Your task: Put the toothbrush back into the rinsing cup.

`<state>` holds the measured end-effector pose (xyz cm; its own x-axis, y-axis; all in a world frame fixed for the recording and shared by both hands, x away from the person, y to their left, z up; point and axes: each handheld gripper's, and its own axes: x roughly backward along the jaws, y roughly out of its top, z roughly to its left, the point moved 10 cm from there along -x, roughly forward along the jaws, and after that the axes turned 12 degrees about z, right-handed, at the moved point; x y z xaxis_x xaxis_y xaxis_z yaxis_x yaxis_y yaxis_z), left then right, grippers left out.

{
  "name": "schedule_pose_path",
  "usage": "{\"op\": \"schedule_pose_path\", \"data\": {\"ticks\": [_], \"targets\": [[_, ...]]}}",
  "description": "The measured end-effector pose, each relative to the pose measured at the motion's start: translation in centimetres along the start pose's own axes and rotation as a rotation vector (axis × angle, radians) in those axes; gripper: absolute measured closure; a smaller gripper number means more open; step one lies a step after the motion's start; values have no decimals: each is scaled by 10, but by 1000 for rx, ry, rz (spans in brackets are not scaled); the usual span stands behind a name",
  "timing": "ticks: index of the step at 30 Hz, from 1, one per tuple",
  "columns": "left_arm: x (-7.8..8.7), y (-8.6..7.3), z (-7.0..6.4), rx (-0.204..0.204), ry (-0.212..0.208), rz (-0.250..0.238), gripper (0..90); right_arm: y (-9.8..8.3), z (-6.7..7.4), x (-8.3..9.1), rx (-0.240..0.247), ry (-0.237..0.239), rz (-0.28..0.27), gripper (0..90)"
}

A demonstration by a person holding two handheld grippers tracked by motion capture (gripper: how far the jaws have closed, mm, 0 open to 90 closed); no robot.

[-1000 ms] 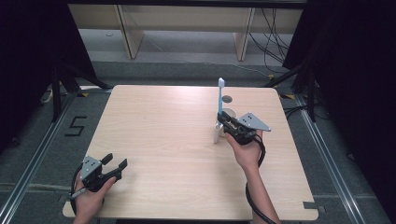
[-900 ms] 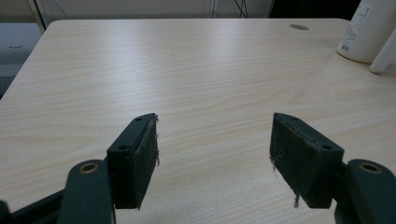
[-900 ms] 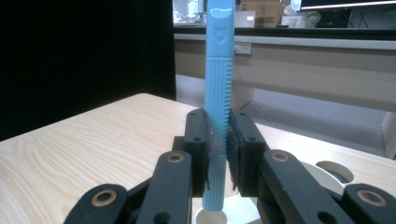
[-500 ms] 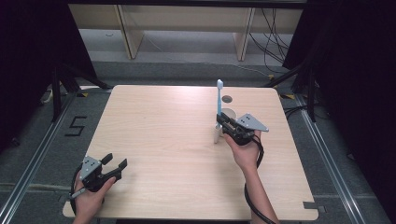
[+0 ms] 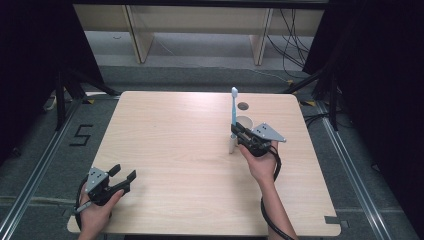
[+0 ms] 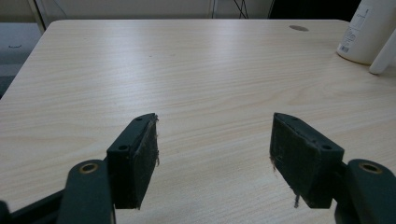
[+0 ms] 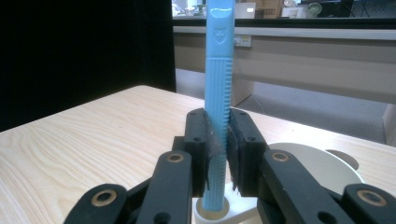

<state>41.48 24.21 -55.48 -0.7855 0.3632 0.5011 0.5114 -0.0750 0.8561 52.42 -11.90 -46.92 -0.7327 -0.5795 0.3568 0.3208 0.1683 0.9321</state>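
Two claws: one in each of the person's hands, above a pale wood-grain counter [image 5: 170,140].
Right claw [image 5: 239,134]: clenched on a toothbrush, its jaws pressed against both sides of the ribbed handle; held over the counter's right half.
Toothbrush [image 5: 233,107]: light blue and slender, standing upright; a white head at the top in the high view; fine crosswise ribs along the handle and a small embossed crest above them in the right gripper view [image 7: 218,93].
Toothbrush foot: sits in a small white ring-shaped stand [image 7: 210,210] on the counter.
White cup [image 5: 243,123]: round, open-topped, just behind the toothbrush; seen from the left gripper view it carries a printed label [image 6: 366,30].
Left claw [image 5: 123,173]: released, jaws spread wide with bare counter between them; near the counter's front left corner.
Dark round hole [image 5: 243,106]: set in the counter beyond the cup.
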Motion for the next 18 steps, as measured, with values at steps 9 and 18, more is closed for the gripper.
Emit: {"op": "schedule_pose_path", "data": {"ticks": [9,18], "targets": [[0,0,0,-1,1,1,320,-2,-1,0,-2,-3,4,793],[0,0,0,-5,2,4,320,-7,0,-1,-10,-6,16,793]]}}
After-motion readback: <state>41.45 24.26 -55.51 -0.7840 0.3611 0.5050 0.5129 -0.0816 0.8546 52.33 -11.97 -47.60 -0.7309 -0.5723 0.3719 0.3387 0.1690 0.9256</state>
